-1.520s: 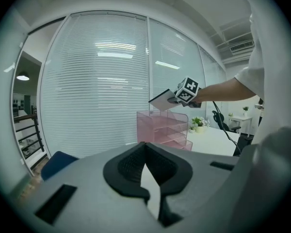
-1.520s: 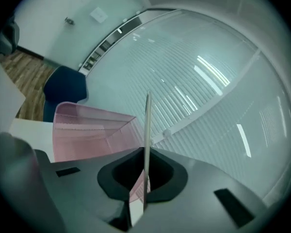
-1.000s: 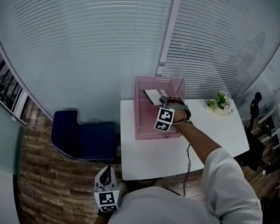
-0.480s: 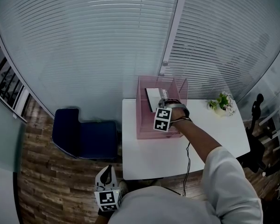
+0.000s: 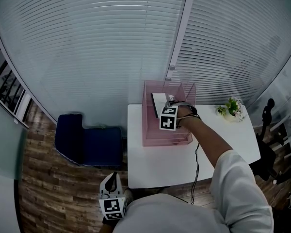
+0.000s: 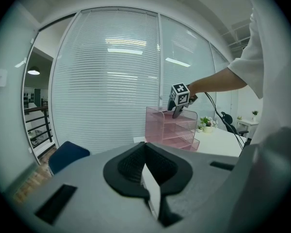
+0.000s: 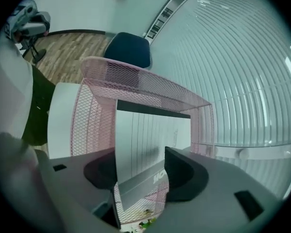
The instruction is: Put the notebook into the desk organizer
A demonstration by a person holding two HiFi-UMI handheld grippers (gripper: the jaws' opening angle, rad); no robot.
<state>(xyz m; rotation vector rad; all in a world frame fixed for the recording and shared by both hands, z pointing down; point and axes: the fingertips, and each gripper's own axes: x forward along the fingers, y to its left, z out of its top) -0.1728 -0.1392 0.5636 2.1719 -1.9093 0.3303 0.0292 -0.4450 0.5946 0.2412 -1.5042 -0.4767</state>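
One notebook in pink organizer, right tongs opening around it, left tongs closed, plant nearby

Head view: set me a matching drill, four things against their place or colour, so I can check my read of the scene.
Things:
1 notebook
2 desk organizer
3 potted plant
4 chair

Descriptions:
A blue, on the wood floor left of the table
B pink mesh, on the white table
C near the table's far right edge
D white, inside the mesh walls

Pairs: 1-D, 2-B, 3-C, 4-A
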